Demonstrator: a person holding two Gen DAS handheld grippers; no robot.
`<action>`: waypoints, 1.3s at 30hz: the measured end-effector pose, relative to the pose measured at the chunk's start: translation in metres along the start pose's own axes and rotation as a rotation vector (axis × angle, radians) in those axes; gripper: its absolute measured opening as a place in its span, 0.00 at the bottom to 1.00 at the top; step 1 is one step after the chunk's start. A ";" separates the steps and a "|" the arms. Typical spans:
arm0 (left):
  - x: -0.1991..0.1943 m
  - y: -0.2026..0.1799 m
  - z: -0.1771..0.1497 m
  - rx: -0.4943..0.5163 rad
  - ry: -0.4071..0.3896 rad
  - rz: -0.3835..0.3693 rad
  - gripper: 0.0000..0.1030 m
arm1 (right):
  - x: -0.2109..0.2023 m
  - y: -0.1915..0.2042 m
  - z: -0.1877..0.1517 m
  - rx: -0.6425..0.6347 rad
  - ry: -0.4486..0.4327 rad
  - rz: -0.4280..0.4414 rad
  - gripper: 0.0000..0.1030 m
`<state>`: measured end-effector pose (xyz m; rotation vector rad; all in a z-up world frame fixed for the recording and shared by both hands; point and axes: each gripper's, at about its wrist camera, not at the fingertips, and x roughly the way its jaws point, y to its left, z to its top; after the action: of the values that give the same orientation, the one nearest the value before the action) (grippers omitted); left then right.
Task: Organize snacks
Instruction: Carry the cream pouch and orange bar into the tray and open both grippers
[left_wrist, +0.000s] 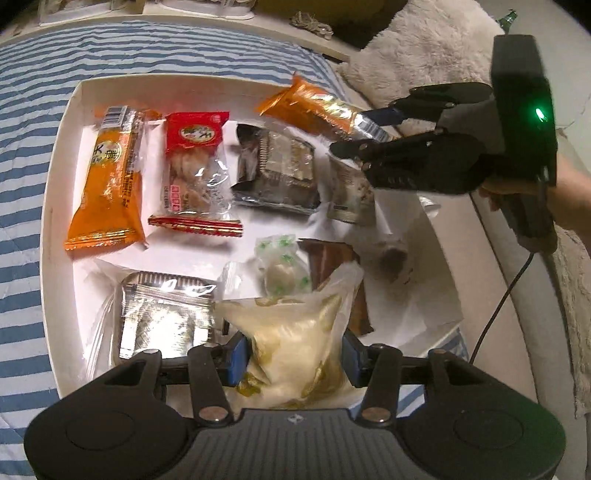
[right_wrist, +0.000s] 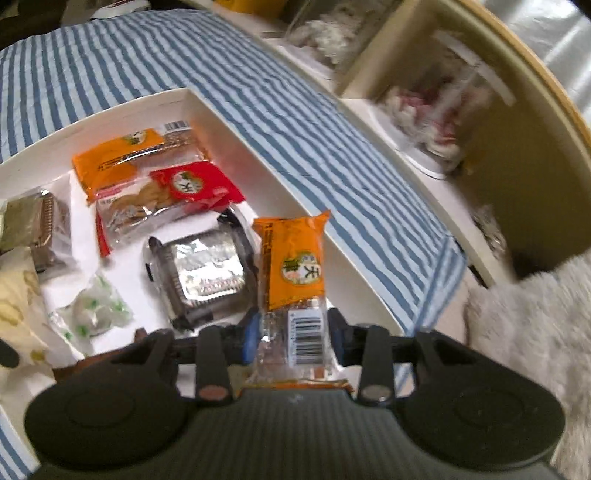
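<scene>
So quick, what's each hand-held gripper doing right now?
Left hand-held gripper: closed on the pale yellowish bag.
Right hand-held gripper: closed on an orange snack packet.

Black tool (left_wrist: 291, 356), blue pads (left_wrist: 238, 356), green light (left_wrist: 540, 113)

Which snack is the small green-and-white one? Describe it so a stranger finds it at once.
Start at the white tray on the striped blue bedcover. Below the red-topped packet lies the small green-and-white snack, beside the silver foil packet. It alone is a clear wrapper with green leaf marks around a pale round lump.
</scene>
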<state>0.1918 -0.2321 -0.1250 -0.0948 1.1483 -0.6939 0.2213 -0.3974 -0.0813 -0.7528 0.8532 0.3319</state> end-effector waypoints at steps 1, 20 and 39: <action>0.002 0.001 0.000 -0.002 0.005 0.006 0.50 | 0.004 -0.002 0.001 0.010 0.012 -0.006 0.46; 0.009 -0.010 -0.004 0.066 0.023 -0.069 0.44 | 0.021 -0.064 -0.006 0.602 -0.074 0.069 0.53; 0.008 0.002 0.006 0.013 -0.003 -0.013 0.41 | 0.031 -0.046 0.007 0.761 -0.009 0.184 0.56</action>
<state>0.1999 -0.2363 -0.1297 -0.0923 1.1406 -0.7128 0.2697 -0.4260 -0.0813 0.0340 0.9525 0.1485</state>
